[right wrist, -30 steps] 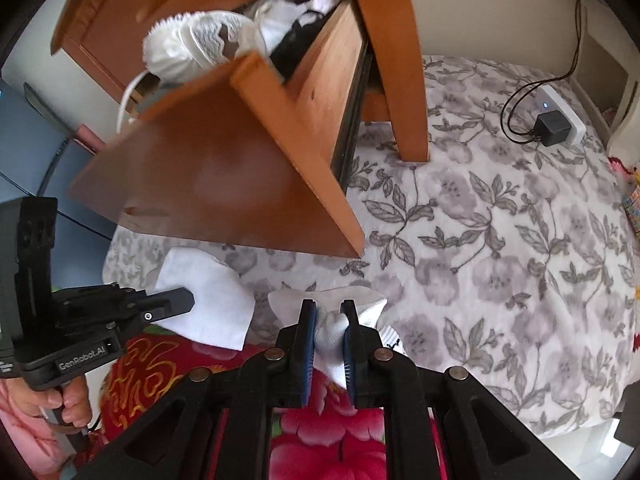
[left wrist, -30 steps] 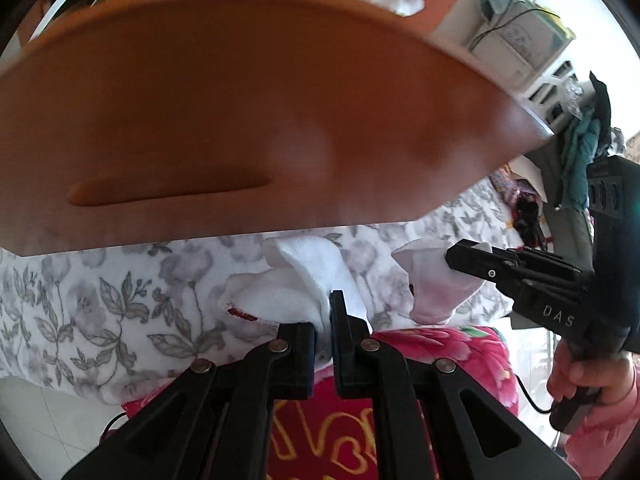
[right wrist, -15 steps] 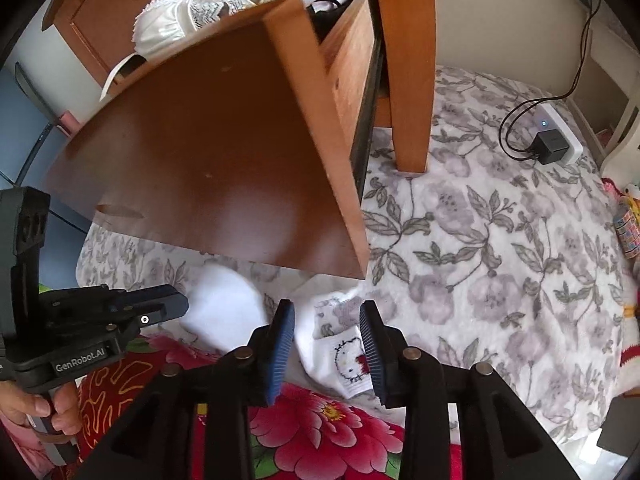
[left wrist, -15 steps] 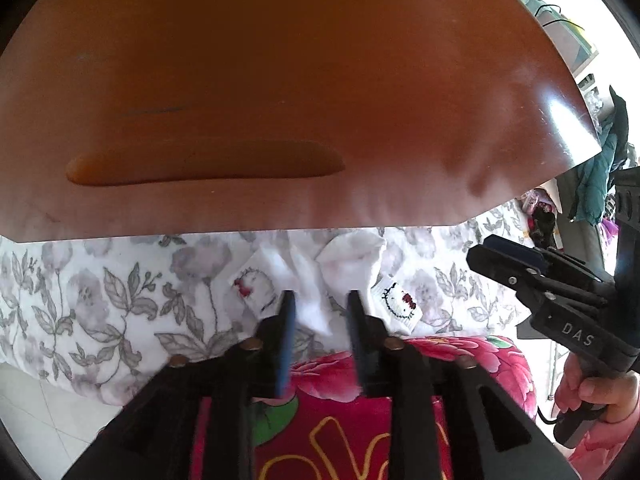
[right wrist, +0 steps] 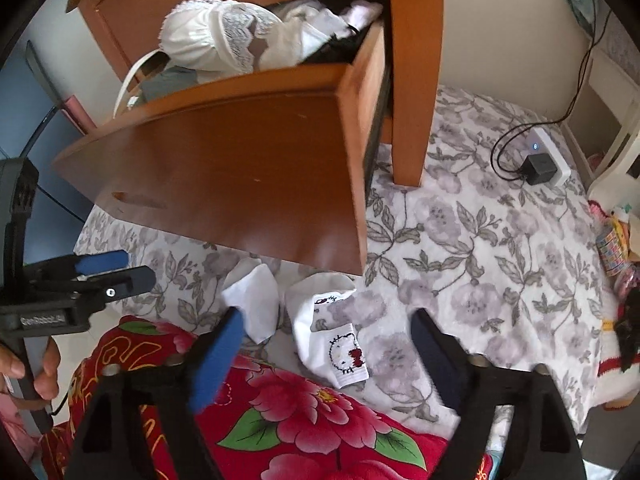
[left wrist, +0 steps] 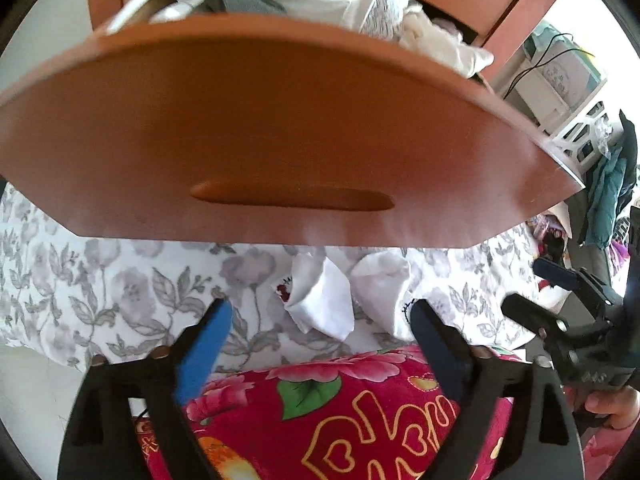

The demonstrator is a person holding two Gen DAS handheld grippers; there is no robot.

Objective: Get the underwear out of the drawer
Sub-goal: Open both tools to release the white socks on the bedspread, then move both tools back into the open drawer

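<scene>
Left gripper (left wrist: pixel 320 316): nearest the lens; jaws spread wide and empty, poised above the red floral quilt (left wrist: pixel 328 408).
Right gripper (right wrist: pixel 326 328): likewise spread wide, holding nothing; it shows at 3 o'clock in the left wrist view, held by a hand (left wrist: pixel 612 408).
White pieces on the bed: two small white garments, one plain (right wrist: pixel 254 302), one with a cartoon cat print (right wrist: pixel 332 332), lie just beside each other on the grey floral sheet (right wrist: pixel 480 272), just beyond both sets of jaws and under the drawer front.
Printed piece, axis: its long axis runs roughly from 11 to 5 o'clock in the right wrist view, printed end nearer the gripper.
Drawer (right wrist: pixel 224 176): pulled well out, its front panel overhanging the sheet.
Underwear in drawer: a heaped pile at 12 o'clock; a white lace-trimmed piece (right wrist: pixel 216 40) sits on top, spilling over the front edge, long axis roughly 9 to 3 o'clock.
Handling (judgement): light, limp, non-fragile cloth that will drape and may drag neighbours along; no stiffness to lever against.
Grip site (judgement): pinch a raised fold or the lace edge at the top of the heap, and lift upward to clear the drawer wall.
</scene>
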